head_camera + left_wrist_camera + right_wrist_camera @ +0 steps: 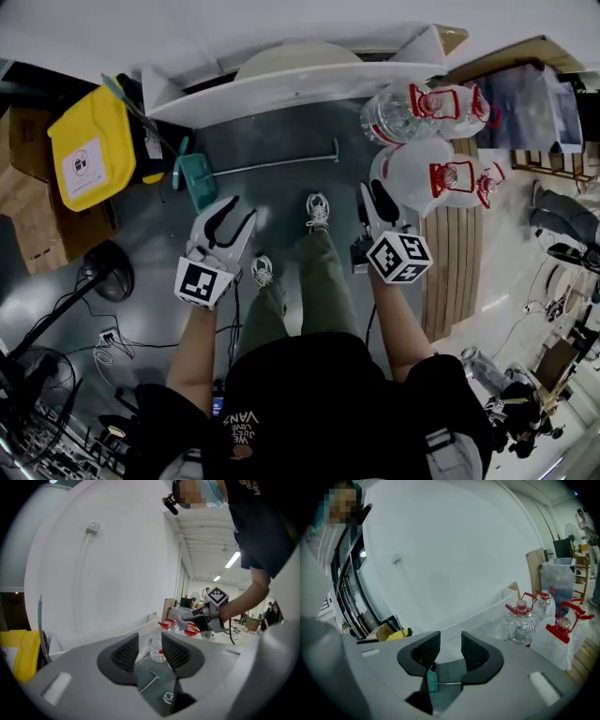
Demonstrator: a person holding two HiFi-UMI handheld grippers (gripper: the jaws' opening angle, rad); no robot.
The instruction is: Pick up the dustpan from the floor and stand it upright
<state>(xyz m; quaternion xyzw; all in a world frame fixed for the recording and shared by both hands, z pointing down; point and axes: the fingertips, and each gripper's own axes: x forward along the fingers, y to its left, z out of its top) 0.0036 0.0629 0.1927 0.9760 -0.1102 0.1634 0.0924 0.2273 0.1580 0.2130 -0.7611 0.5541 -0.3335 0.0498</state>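
- A white wall [291, 80] runs along the far edge of a glossy grey floor [281, 202].
- Left of the wall: a yellow bin [92, 150] and cardboard boxes [28, 211].
- Right of the wall: clear water bottles [412, 112] and a wooden slatted pallet [455, 262].
- Strip lights [232, 559] glow on the ceiling, right of the wall.

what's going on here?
A person stands with a gripper in each hand, both pointed toward a teal dustpan lying on the floor just ahead, its long handle stretching off to the right. The left gripper and right gripper are both open and empty, above the floor and clear of the dustpan. Nothing has been picked up yet.
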